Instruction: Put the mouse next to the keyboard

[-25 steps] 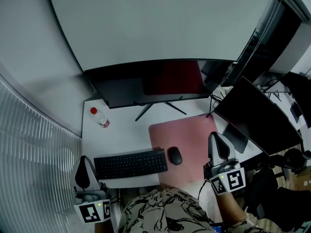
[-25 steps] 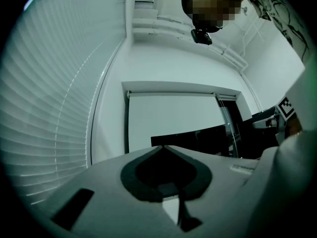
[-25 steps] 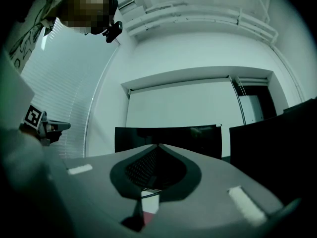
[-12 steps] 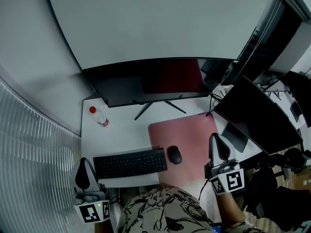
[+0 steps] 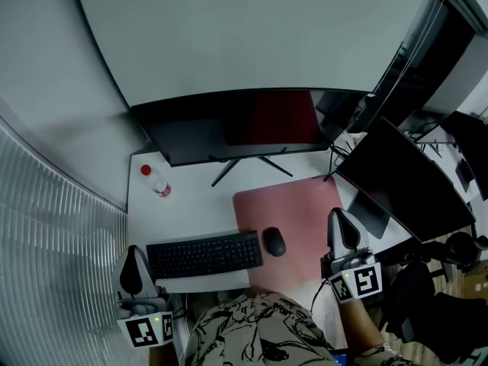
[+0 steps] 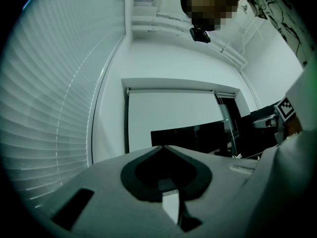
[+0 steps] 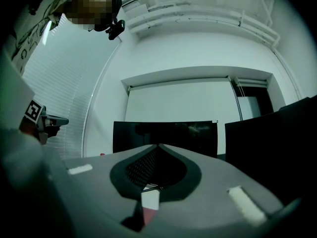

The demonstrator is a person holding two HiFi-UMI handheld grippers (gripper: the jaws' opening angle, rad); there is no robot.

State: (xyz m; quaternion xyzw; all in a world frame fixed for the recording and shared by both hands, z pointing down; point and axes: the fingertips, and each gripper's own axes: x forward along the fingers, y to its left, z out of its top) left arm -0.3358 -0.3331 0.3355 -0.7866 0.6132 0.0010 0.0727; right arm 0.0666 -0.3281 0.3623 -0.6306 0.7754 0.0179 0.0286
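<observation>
**Mouse is already lying beside the keyboard**

The mouse (image 5: 274, 243) is resting on the pink mat (image 5: 293, 204), just beside the keyboard (image 5: 204, 256) at its right end. Its long axis is running from the desk's near edge toward the monitor (image 5: 244, 124) (leaning slightly left), front probably facing the monitor. The right gripper (image 5: 339, 218) and the left gripper (image 5: 133, 256) are hovering at the near edge, jaws pressed together, gripping nothing. I am judging the placing done; any correction is needing opened jaws across the mouse's narrow width.
</observation>
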